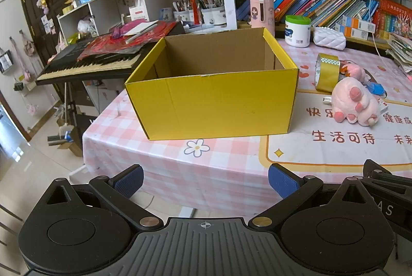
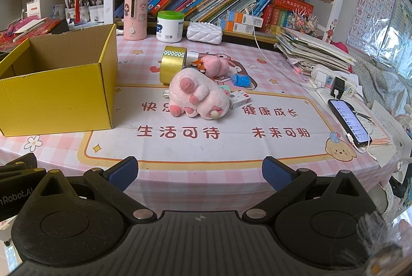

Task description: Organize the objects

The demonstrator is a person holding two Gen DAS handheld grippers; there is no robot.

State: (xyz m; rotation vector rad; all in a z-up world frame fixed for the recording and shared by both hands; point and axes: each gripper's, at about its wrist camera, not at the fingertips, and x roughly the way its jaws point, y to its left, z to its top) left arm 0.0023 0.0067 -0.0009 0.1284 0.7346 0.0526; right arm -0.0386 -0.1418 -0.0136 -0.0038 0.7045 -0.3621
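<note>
Your left gripper (image 1: 205,180) and right gripper (image 2: 200,173): both jaws spread wide, nothing held, both short of desk (image 2: 231,167) edge.

Yellow box (image 1: 213,101) open on top, on desk left part; its floor hidden from you.

Pink plush (image 2: 199,98) lies right of box, apart. Gold tape roll (image 2: 173,65) just behind it, second pink plush (image 2: 215,66) beside.

Small carton (image 2: 239,99) half hidden behind plush, label unreadable.

Phone (image 2: 349,122) near right edge.

Cloth print reads "生活可待".

Open yellow cardboard box (image 1: 213,106) upright on table, pink plush toy (image 2: 198,98) lying beside gold tape roll (image 2: 172,65)
</note>
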